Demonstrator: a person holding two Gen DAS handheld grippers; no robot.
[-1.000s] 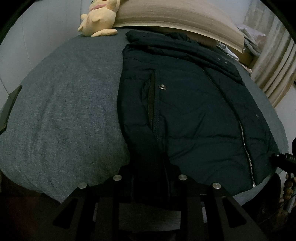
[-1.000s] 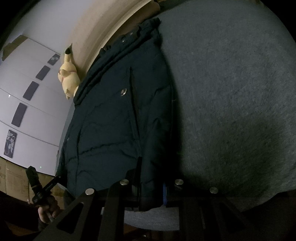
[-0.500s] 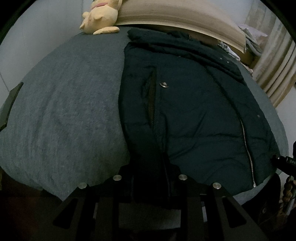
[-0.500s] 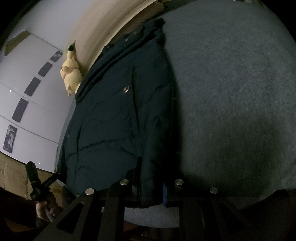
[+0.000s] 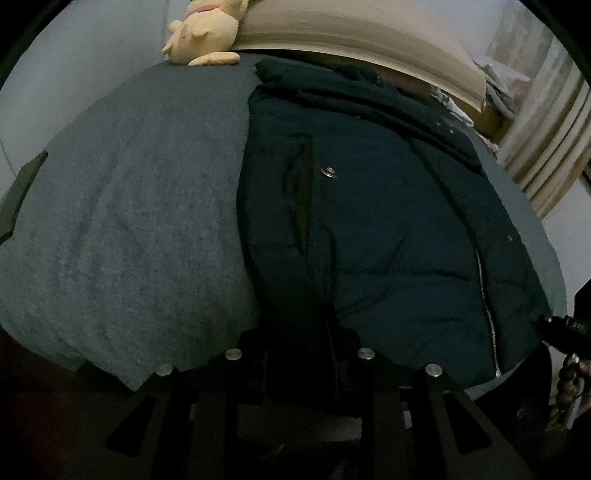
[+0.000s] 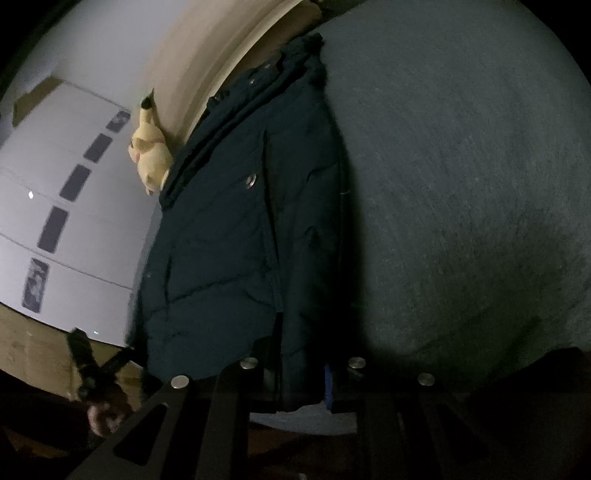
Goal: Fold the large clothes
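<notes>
A dark navy padded jacket (image 5: pixel 388 229) lies flat on the grey bed cover (image 5: pixel 129 221), collar toward the headboard, with its zipper near the right edge. My left gripper (image 5: pixel 299 373) has the hem's left corner between its fingers, and the jaws are opening. In the right wrist view the same jacket (image 6: pixel 240 240) runs up the frame. My right gripper (image 6: pixel 299 384) has the hem's other corner between its fingers, a blue pad showing beside the fabric, and its jaws are opening too. Each gripper shows at the edge of the other's view.
A yellow plush toy (image 5: pixel 207 33) sits at the head of the bed against the beige headboard (image 5: pixel 351 33). Curtains (image 5: pixel 546 140) hang on the right and white wardrobe doors (image 6: pixel 55 184) stand on the far side. Bare grey cover (image 6: pixel 461 184) spreads beside the jacket.
Both grippers stay at the hem and the jacket lies as before. Only the views have shifted a little.
</notes>
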